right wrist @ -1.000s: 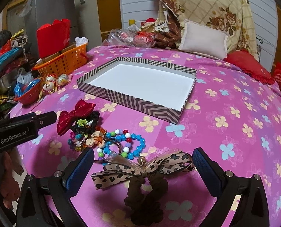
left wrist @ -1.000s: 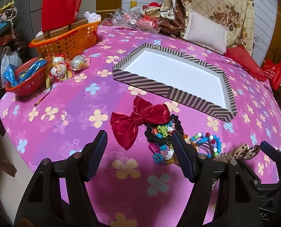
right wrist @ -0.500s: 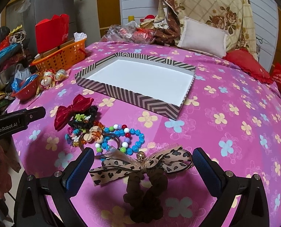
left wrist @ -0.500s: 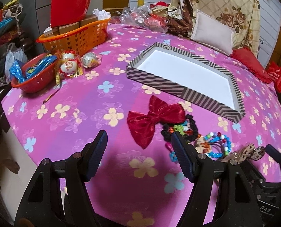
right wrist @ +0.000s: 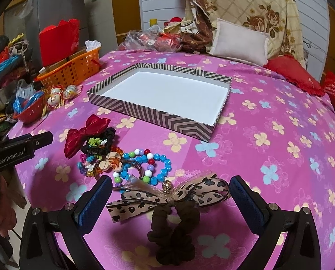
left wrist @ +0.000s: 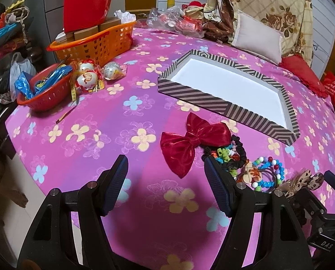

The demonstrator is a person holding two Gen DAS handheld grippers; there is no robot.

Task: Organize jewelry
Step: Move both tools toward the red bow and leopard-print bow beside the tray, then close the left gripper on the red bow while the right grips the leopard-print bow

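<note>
Bed [right wrist: 280, 135], pink floral cover: carries everything.
Striped box [right wrist: 145, 110]: empty; nothing sorted yet.
Leopard bow scrunchie [right wrist: 167, 199]: between right hand-held gripper [right wrist: 170, 199] fingers, spread, ungrasped.
Red bow [left wrist: 190, 141], bead bracelets [right wrist: 145, 166]: loose near box.
Left hand-held gripper [left wrist: 165, 180]: spread, empty.

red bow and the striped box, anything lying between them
Nothing: in both wrist views only bare flowered bedspread separates the red bow from the striped box's near wall.
</note>
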